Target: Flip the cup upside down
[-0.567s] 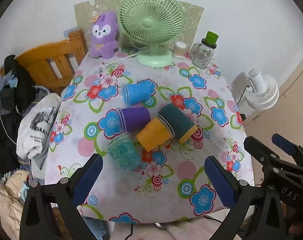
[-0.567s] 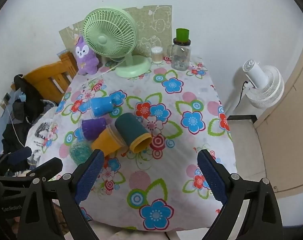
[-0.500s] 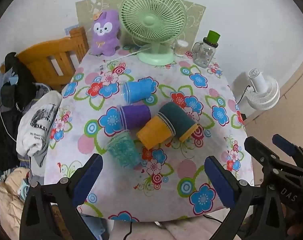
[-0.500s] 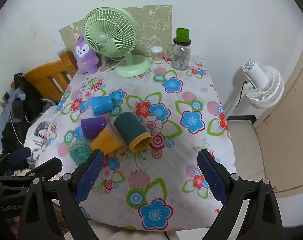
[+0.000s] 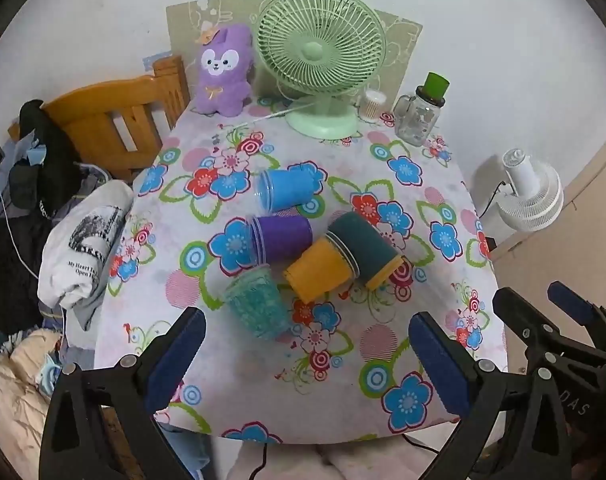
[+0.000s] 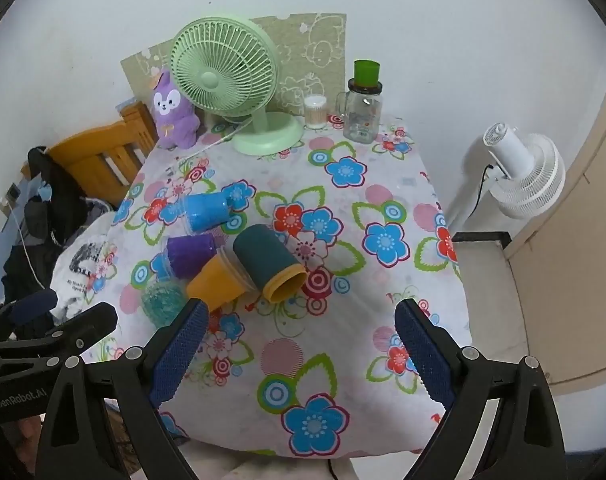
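Note:
Several cups lie on their sides in the middle of the flowered table (image 5: 423,168): a blue cup (image 5: 287,194), a purple cup (image 5: 283,236), an orange cup (image 5: 317,272), a dark teal cup with a yellow rim (image 5: 365,250) and a clear teal textured cup (image 5: 257,306). They also show in the right wrist view, with the dark teal cup (image 6: 265,258) nearest. My left gripper (image 5: 307,358) is open and empty, above the table's near edge. My right gripper (image 6: 299,350) is open and empty, also short of the cups.
A green desk fan (image 5: 323,60), a purple plush toy (image 5: 223,76), a glass jar with a green lid (image 5: 421,114) and a small white container (image 5: 371,102) stand along the back. A wooden chair (image 5: 115,120) with clothes stands left. A white fan (image 5: 531,196) stands right.
Both grippers have pulled back and up a little from the table; the view is slightly wider. The cups have not moved. Both grippers stay open.

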A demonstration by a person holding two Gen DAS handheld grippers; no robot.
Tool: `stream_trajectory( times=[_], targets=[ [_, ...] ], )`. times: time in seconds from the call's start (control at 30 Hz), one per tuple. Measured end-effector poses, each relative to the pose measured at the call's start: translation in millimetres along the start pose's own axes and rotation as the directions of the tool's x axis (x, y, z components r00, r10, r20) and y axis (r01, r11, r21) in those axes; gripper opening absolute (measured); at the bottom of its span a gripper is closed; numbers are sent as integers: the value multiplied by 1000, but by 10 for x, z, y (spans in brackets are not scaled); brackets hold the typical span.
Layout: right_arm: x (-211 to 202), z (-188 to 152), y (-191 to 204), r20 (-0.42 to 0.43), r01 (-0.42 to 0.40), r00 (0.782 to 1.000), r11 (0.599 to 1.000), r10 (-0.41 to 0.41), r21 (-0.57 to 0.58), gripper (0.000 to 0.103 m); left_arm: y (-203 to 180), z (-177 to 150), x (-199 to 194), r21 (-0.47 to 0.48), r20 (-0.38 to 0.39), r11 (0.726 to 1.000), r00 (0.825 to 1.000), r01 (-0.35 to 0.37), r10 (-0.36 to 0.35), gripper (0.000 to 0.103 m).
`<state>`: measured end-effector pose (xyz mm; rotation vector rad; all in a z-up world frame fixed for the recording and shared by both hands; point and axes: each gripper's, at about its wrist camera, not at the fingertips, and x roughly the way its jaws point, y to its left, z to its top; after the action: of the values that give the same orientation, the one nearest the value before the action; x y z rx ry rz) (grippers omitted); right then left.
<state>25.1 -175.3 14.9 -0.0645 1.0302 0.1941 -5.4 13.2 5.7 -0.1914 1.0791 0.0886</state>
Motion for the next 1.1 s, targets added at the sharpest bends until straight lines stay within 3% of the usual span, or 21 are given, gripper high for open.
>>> stream_trajectory(
  times=[0.3, 1.1],
  targets=[
    [-119, -21, 76, 23, 3, 1000, 999, -4, 53, 96, 119, 8, -54, 46, 15, 999, 1000, 0, -1, 102],
    [-165, 108, 156, 66, 49, 997, 999, -50, 19, 96, 94, 168, -95, 79, 50, 997, 999, 7, -11, 102]
  ],
)
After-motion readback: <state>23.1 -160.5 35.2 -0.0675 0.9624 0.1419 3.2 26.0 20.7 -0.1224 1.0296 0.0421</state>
